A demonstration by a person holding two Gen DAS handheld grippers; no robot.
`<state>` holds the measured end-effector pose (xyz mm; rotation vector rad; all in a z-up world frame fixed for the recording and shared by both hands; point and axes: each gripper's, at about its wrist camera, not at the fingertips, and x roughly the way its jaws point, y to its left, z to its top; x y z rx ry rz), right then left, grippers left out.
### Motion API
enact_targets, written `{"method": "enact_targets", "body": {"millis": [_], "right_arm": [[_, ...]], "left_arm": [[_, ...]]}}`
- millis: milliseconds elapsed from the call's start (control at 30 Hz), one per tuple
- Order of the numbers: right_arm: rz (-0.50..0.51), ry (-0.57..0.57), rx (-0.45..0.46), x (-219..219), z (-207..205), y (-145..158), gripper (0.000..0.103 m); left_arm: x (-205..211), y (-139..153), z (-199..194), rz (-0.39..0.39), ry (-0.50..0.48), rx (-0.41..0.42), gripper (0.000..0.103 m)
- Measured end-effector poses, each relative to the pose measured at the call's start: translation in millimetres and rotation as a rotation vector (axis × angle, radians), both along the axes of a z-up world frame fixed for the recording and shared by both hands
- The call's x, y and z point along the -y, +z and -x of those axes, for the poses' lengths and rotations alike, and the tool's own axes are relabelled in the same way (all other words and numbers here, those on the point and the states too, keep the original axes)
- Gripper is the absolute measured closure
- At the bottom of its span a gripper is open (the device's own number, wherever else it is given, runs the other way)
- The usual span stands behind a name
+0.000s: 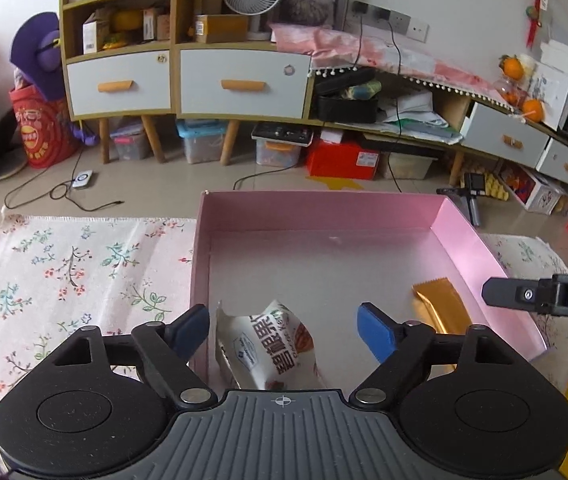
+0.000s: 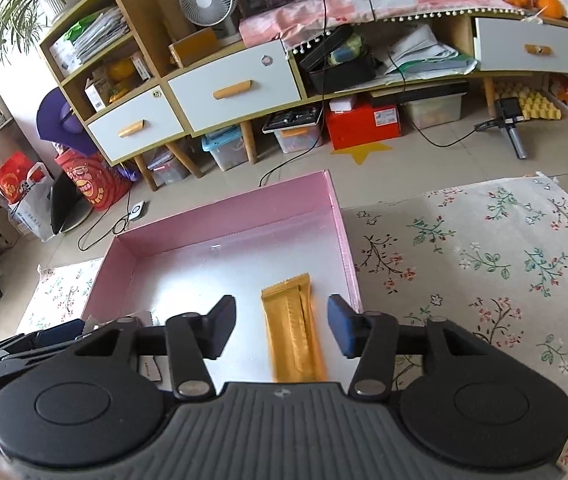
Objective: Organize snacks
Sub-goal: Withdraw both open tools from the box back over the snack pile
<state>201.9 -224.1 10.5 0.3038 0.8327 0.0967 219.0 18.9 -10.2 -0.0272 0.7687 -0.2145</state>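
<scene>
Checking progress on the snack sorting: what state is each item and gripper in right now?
Pink box: lidless, holding two snacks.
White snack packet: in the box, crumpled, released.
Gold snack bar: flat in the box, released.
Left gripper: jaws open.
Right gripper: jaws open.

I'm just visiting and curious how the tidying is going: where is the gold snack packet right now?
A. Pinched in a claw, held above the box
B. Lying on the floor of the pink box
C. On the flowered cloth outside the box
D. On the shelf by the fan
B: the gold packet lies flat on the floor of the pink box, between the open fingers of the right claw, which do not touch it.
</scene>
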Motion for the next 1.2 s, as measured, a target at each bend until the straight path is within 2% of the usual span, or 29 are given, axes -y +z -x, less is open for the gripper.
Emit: {"method": "enact_targets", "body": {"millis": [467,867,1200], "right_arm": [[-0.004,-0.033,0.016,10.9,27.9,23.9,0.03],[0.011,-0.039,0.014,11.9,66.7,37.2,0.015],[0.027,-0.025,-0.024,4.9,95.4,36.3,0.008]], "left_arm": [[-5.3,24.5,42.1,0.002,-0.002,-0.001,0.014],[-16.5,36.0,91.8,0.016,-0.004,-0.007,0.007],[-30.3,31.5,127.8,-0.027,-0.005,-0.031,0.003]]}}
